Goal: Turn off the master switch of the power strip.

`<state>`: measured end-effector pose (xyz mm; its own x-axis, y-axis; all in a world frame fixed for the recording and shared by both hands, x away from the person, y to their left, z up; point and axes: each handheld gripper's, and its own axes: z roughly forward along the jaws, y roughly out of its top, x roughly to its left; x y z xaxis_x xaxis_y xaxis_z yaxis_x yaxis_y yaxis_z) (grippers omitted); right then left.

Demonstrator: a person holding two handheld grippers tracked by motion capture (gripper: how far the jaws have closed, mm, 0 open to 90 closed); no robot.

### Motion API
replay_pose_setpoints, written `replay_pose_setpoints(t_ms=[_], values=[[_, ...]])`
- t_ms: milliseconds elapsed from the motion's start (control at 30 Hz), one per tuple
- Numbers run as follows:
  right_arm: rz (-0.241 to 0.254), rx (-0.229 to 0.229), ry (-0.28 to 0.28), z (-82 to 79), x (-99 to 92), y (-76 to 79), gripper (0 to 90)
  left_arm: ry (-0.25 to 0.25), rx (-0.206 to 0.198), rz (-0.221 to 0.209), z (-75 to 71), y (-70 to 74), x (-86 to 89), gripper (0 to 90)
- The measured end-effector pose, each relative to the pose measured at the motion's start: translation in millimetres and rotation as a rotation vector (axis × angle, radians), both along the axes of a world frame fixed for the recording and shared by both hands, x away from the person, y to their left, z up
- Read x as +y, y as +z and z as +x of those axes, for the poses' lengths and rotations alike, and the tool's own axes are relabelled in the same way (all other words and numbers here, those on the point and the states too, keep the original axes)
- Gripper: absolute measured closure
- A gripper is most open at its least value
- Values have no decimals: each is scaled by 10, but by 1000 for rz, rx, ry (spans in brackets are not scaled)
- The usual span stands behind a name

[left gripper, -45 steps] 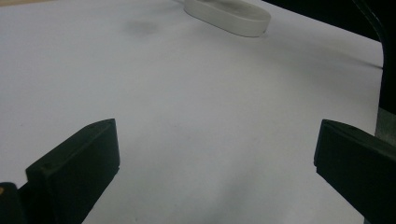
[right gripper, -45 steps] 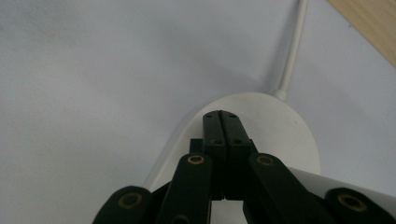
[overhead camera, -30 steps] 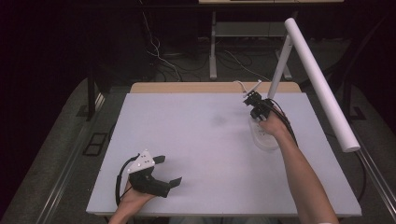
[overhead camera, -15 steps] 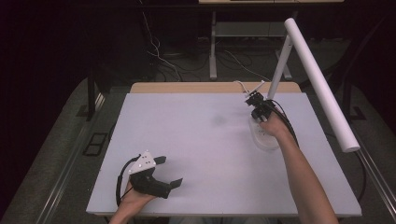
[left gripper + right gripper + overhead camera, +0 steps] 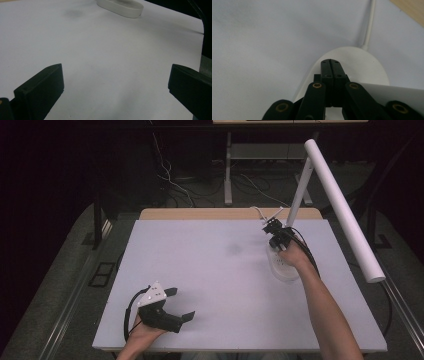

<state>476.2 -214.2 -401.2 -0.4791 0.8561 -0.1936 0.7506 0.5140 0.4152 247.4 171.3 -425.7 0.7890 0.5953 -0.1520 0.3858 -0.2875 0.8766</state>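
A white desk lamp stands at the table's far right, with an oval base [image 5: 284,271], a slanted stem [image 5: 299,195] and a long tube head [image 5: 340,205]. My right gripper [image 5: 270,225] is shut with nothing between its jaws. In the right gripper view its joined tips [image 5: 330,62] sit over the top of the lamp base [image 5: 364,62]; whether they touch it I cannot tell. My left gripper [image 5: 181,304] rests near the front left of the table, jaws wide open and empty [image 5: 116,75]. The lamp base [image 5: 122,7] lies far ahead of it.
The white table top [image 5: 215,265] has a wooden strip [image 5: 200,214] along its far edge. The lamp's white cable [image 5: 368,25] runs off the base toward that edge. The lamp head overhangs the table's right side. Dark floor with cables lies beyond.
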Motion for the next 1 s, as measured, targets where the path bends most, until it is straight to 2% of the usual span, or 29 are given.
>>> replay_pose_setpoints(t_ms=[33,300,567,800,967,1000], values=[[0,-13,8,-2,-6,21,895,-1,2,3,2,1,0,0],[-3,-3,9,-12,-5,29,893,4,3,4,9,-5,5,0],[22,-52,26,-80,96,147,893,-1,5,5,12,-4,-6,0],[33,-71,40,-155,117,238,893,-3,4,5,9,-1,2,0],[74,-90,49,-256,122,359,893,-6,5,4,8,-4,-12,0],[95,-104,62,-300,124,398,893,-5,5,1,6,-6,-18,0]])
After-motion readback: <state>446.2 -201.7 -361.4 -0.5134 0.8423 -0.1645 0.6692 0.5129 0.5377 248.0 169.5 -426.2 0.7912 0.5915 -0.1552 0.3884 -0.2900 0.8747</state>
